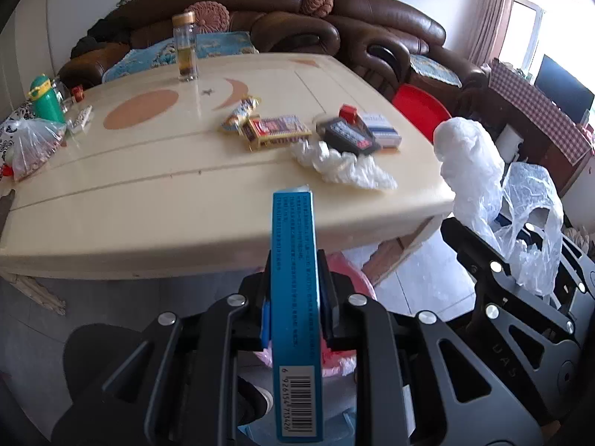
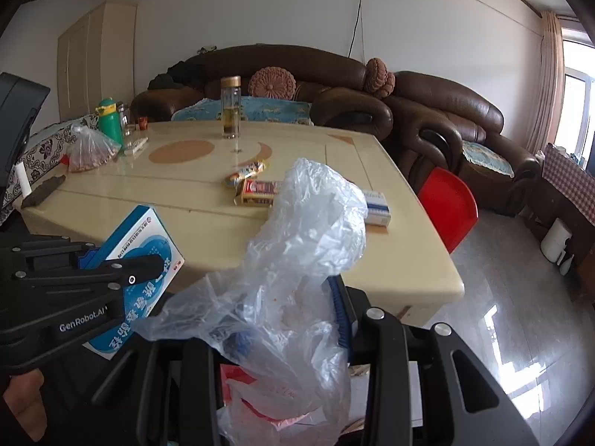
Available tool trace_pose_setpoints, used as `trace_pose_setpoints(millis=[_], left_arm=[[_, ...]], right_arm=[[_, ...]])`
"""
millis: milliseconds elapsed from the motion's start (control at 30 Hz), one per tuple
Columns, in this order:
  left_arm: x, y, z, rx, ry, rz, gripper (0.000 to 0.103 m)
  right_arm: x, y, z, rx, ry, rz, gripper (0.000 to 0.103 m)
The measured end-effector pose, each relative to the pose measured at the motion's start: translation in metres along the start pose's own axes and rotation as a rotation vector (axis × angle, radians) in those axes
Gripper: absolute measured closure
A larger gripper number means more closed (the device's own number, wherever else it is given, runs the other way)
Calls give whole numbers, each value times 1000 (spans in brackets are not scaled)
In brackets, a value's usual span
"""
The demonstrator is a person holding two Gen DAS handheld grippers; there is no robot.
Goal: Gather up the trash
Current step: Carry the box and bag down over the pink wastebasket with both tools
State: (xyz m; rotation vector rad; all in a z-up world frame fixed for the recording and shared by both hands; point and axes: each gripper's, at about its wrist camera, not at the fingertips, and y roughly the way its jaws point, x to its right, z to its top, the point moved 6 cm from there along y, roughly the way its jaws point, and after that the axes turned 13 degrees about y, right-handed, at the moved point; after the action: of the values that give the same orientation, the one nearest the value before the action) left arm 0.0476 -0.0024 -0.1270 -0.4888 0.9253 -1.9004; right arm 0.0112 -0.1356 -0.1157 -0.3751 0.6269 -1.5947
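Observation:
My left gripper (image 1: 295,282) is shut on a flat blue medicine box (image 1: 295,297) held edge-up in front of the table's near edge; the box also shows in the right wrist view (image 2: 143,256). My right gripper (image 2: 293,297) is shut on a clear crumpled plastic bag (image 2: 308,230), also seen in the left wrist view (image 1: 479,189). On the cream table (image 1: 148,193) lie a crumpled white tissue (image 1: 342,165), a yellow-red snack box (image 1: 275,130), a candy wrapper (image 1: 241,111), a black packet (image 1: 349,135) and a white-blue box (image 1: 383,130).
A glass bottle (image 1: 185,48) stands at the table's far side. A green bottle (image 1: 46,98) and a bag of nuts (image 1: 31,146) sit at the left. A red chair (image 1: 420,107) stands right of the table. A pink-lined bin (image 1: 346,278) is below. Brown sofas are behind.

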Motion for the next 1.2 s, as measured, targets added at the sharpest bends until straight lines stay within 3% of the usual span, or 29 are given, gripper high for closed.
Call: trace_pose_setpoints(millis=[367, 1200], left_arm=[[11, 28, -20, -56, 16, -50, 83], [23, 139, -81, -304, 0, -158, 83]], right_arm=[[-1, 27, -37, -115, 0, 19, 69], [11, 130, -136, -487, -4, 49, 69]])
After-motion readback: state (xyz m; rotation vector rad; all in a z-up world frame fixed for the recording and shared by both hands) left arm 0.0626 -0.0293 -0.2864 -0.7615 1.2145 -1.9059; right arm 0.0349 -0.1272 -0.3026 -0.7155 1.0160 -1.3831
